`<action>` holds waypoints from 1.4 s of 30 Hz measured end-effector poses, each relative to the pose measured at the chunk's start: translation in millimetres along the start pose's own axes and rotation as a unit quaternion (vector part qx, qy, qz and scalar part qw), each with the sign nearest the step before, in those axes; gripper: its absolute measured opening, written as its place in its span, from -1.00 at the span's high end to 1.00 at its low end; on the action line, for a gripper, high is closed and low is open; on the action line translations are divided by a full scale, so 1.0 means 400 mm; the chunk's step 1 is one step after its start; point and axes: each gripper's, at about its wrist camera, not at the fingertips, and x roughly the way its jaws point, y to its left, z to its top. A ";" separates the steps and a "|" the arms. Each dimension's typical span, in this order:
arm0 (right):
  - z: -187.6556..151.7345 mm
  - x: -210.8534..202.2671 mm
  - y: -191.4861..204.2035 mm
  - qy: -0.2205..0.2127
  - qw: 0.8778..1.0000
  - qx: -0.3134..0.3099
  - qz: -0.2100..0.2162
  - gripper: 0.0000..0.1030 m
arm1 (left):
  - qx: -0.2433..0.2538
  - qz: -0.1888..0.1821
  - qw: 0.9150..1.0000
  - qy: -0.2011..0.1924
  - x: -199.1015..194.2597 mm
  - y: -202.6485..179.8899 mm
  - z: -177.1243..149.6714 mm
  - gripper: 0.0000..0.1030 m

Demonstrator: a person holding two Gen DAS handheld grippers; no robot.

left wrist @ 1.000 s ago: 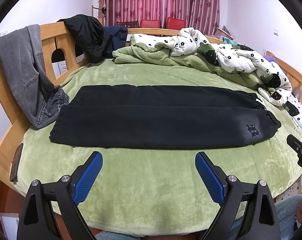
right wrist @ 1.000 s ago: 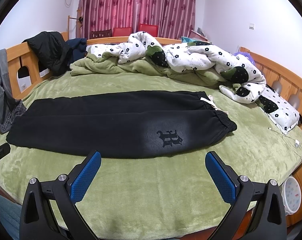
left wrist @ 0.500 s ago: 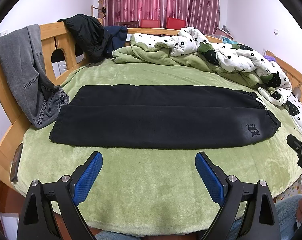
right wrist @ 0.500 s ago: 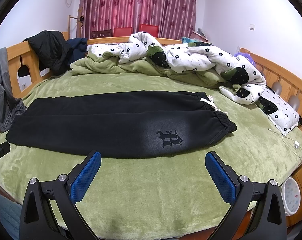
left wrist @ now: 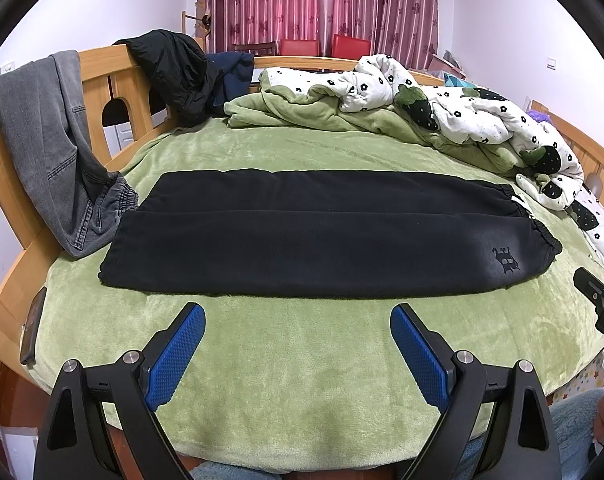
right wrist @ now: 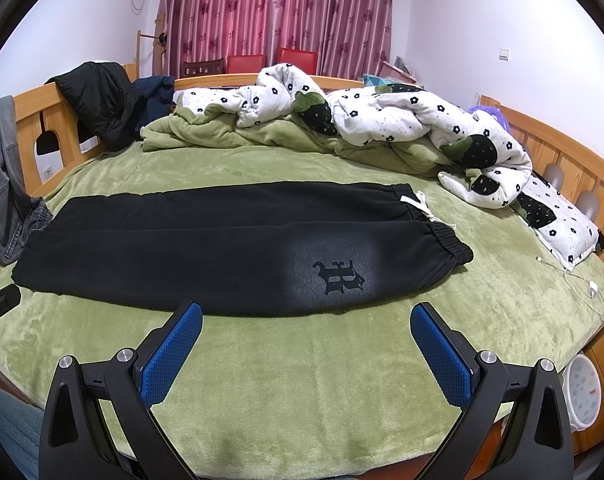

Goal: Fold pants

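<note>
Black pants [left wrist: 313, 236] lie flat across the green bed, folded in half lengthwise, leg ends at the left, elastic waistband at the right. In the right wrist view the pants [right wrist: 222, 248] show a dark printed logo [right wrist: 339, 276] and a white drawstring [right wrist: 421, 210] near the waistband. My left gripper [left wrist: 298, 320] is open and empty, hovering over the blanket just short of the pants' near edge. My right gripper [right wrist: 305, 316] is open and empty, near the logo end, also short of the pants.
A green blanket [left wrist: 302, 352] covers the bed. A rumpled white flowered quilt [right wrist: 381, 120] lies at the back. Grey jeans [left wrist: 54, 152] and a black jacket [left wrist: 174, 68] hang on the wooden rail. A charger cable [right wrist: 573, 276] lies at the right edge.
</note>
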 end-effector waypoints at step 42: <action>0.082 0.068 -0.061 0.012 0.996 0.014 0.088 -0.99 | -0.021 0.013 1.000 -0.004 0.096 0.022 0.132 -0.82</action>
